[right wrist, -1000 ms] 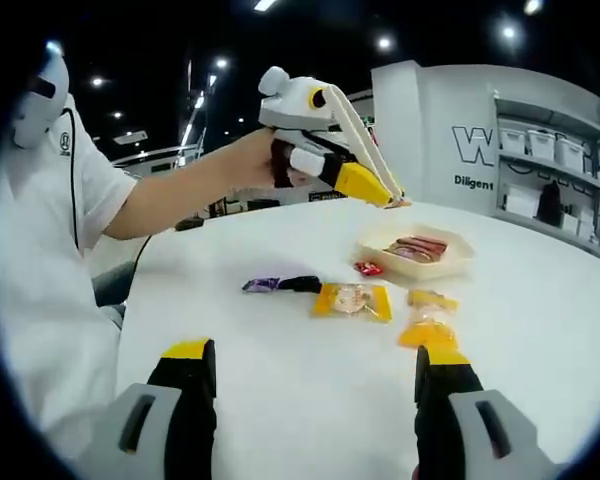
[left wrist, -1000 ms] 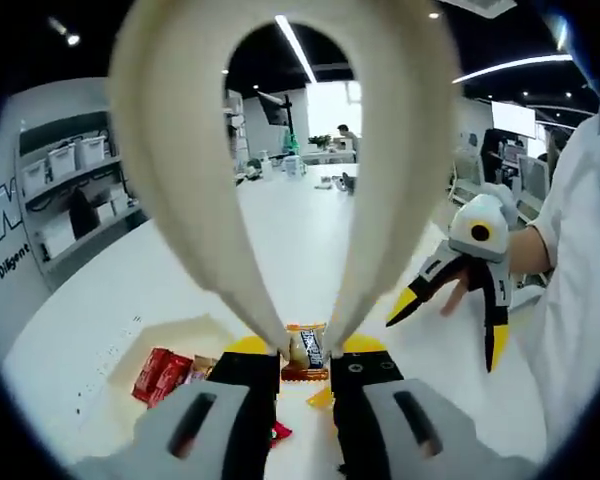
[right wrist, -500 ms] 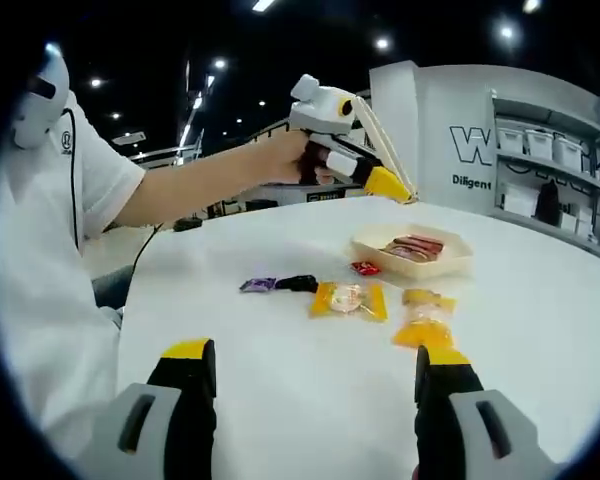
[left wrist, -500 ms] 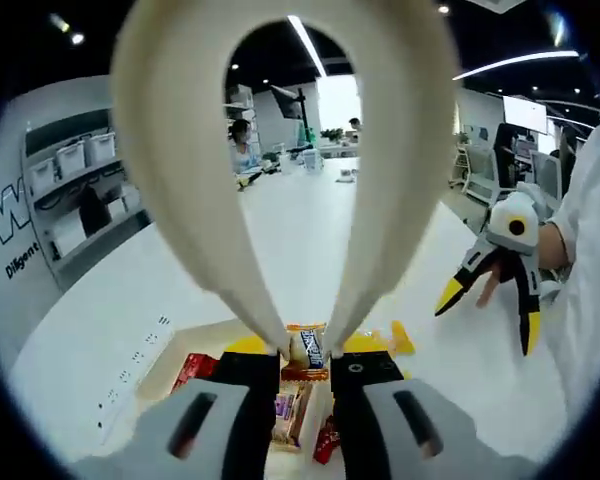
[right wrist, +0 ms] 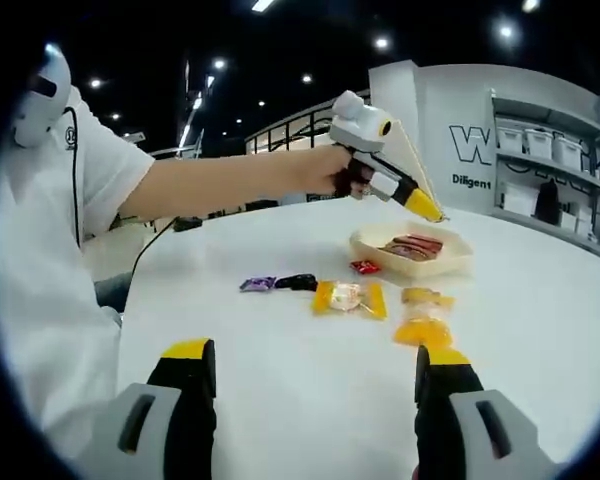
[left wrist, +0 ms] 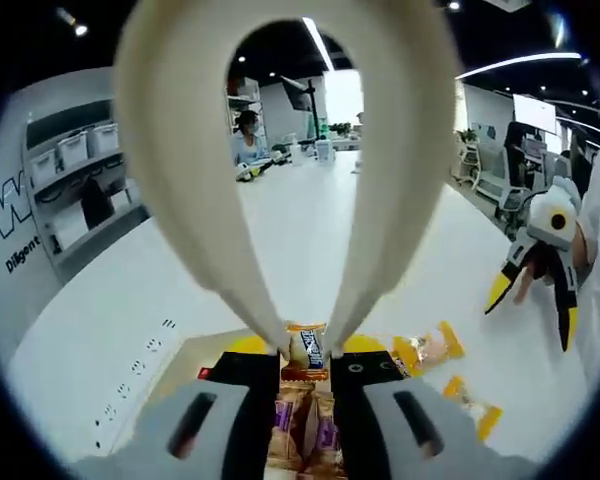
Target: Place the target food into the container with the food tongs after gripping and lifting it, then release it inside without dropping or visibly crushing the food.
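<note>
- The left gripper (left wrist: 305, 375) is clenched around the cream food tongs (left wrist: 170, 180), and the tong tips pinch a small wrapped candy (left wrist: 306, 350), orange at the edges with a dark label.
- In the right gripper view that left gripper (right wrist: 427, 208) hangs over the shallow beige container (right wrist: 460, 262), which sits at about two o'clock on the white table (right wrist: 310, 390) and already holds wrapped snacks.
- The candy is in the air above the container, not yet let go.
- To my eye the thing now is to come down gently until the candy nearly rests on the snacks below, then ease the squeeze so the tongs spring apart slowly. Opening from this height risks a bounce over the low wall.
- The right gripper (right wrist: 318, 400) waits low at six o'clock, jaws wide apart and holding nothing.
- Loose wrapped sweets lie on the table: a yellow packet (right wrist: 350, 298), an orange one (right wrist: 424, 328), a purple one (right wrist: 258, 284).
</note>
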Available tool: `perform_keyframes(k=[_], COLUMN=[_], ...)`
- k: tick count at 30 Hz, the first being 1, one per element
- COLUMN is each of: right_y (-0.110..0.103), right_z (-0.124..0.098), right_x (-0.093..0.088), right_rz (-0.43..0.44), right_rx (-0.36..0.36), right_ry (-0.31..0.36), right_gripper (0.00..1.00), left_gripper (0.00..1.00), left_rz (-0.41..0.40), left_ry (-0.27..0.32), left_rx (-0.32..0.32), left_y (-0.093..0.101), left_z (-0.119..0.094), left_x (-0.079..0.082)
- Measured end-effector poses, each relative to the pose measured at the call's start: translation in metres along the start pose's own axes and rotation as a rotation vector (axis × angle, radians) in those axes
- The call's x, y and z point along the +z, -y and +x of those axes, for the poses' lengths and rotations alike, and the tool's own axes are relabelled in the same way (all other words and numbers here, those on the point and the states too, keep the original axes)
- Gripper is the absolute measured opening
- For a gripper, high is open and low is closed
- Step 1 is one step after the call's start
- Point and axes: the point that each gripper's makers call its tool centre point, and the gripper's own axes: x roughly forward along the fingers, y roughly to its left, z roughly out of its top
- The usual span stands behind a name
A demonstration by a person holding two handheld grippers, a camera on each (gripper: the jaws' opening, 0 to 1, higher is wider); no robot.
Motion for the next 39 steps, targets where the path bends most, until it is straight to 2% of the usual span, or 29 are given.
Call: perform_keyframes(k=[16,23,39], right_y=[0.004,0.006,0.003], right_z=[-0.004,-0.006,-0.005], right_x=[0.0,-0.001,-0.002], right_rz=[0.004,0.003,0.003], right_rx=[-0.012,-0.015,-0.012], right_ry=[-0.001,-0.004,-0.006], right_gripper=[0.81,0.81,0.81], left_gripper=[0.18,0.18,0.2], left_rz=[-0.011,0.004,0.019], left_ry=[-0.077,-0.105,-0.127], left_rx=[0.005,-0.001,-0.015], left_y=[-0.026,-0.029,-0.032], left_z=[0.039,0.041,0.043], left_x=[-0.021,-0.028,-0.035])
